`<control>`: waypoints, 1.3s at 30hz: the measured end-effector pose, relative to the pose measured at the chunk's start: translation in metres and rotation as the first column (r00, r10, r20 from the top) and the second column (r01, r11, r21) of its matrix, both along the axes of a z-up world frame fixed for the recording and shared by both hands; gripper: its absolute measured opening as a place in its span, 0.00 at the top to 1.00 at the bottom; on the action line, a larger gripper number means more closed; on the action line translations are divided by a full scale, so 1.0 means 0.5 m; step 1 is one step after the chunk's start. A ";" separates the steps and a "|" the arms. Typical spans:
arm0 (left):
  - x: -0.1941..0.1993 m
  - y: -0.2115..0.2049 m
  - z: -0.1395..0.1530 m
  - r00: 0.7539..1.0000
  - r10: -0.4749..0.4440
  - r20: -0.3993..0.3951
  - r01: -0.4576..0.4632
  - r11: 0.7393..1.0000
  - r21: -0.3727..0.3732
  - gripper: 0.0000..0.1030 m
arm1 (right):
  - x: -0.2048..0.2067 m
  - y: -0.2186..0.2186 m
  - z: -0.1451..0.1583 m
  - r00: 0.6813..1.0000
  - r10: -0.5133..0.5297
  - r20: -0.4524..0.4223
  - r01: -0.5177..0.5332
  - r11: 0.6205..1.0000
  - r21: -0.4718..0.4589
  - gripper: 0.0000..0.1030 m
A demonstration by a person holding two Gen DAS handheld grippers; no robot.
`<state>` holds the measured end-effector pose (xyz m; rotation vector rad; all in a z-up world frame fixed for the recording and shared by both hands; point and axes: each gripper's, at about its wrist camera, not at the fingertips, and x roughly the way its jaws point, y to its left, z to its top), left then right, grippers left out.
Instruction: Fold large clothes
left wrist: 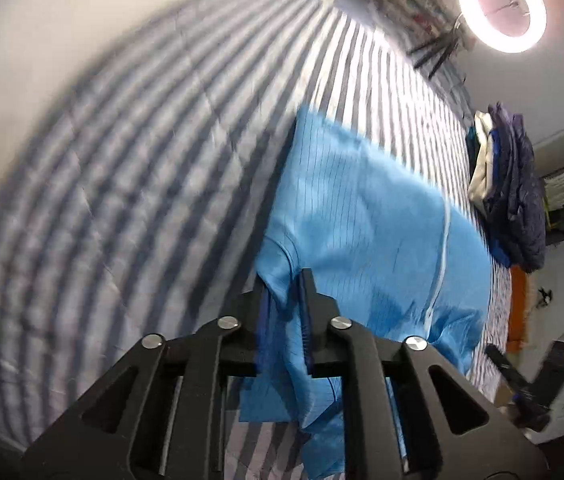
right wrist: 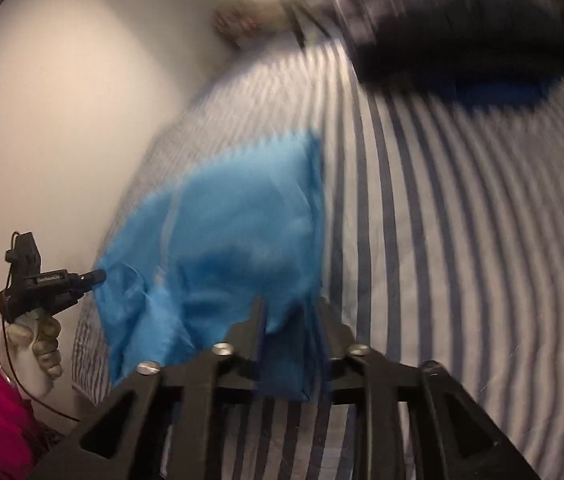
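Observation:
A light blue garment with thin dark pinstripes and a white zip lies partly lifted on the striped bedcover. My left gripper is shut on a bunched fold of its near edge, and cloth hangs down between the black fingers. In the right wrist view the blue garment is blurred. My right gripper pinches another bunch of its near edge, with fabric hanging between the fingers. At the left of that view a gloved hand with a pink sleeve holds the left gripper, its tip at the garment's left corner.
A pile of dark blue and cream clothes sits at the bed's right edge and shows as a dark blur at the top right of the right wrist view. A ring light stands at the bed's far end. A pale wall borders the bed's left side.

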<state>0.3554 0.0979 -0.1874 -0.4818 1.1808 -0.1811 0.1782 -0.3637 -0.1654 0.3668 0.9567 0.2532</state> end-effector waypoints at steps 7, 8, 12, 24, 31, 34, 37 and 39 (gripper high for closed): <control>0.033 -0.088 0.077 0.983 -0.113 0.143 0.104 0.992 0.070 0.88 | 0.148 0.087 0.056 0.986 0.128 0.102 -0.116 0.986 -0.116 0.70; 0.039 -0.099 0.084 0.982 -0.118 0.151 0.108 0.991 0.073 0.88 | 0.161 0.099 0.054 0.985 0.143 0.100 -0.131 0.984 -0.117 0.70; 0.058 -0.125 0.112 0.978 -0.135 0.159 0.121 0.989 0.090 0.88 | 0.211 0.130 0.037 0.981 0.180 0.070 -0.172 0.979 -0.112 0.70; 0.057 -0.052 0.140 0.972 -0.099 0.213 0.086 0.994 0.070 0.86 | 0.183 0.099 -0.095 0.953 0.273 -0.130 -0.298 0.916 -0.268 0.74; 0.060 -0.053 -0.105 0.989 -0.136 -0.059 0.145 0.975 0.169 0.86 | 0.174 0.054 -0.042 0.972 0.213 -0.102 -0.234 0.927 -0.294 0.73; 0.048 -0.050 -0.067 0.989 -0.145 -0.012 0.145 0.967 0.208 0.86 | 0.174 0.047 0.001 0.980 0.198 -0.030 -0.200 0.955 -0.218 0.71; 0.050 -0.050 -0.006 0.988 -0.126 0.091 0.107 0.976 0.190 0.86 | 0.187 0.074 0.032 0.976 0.215 0.030 -0.206 0.962 -0.182 0.70; 0.069 -0.071 0.030 0.978 -0.141 0.151 0.121 0.984 0.134 0.86 | 0.208 0.108 0.041 0.971 0.236 0.044 -0.224 0.956 -0.188 0.70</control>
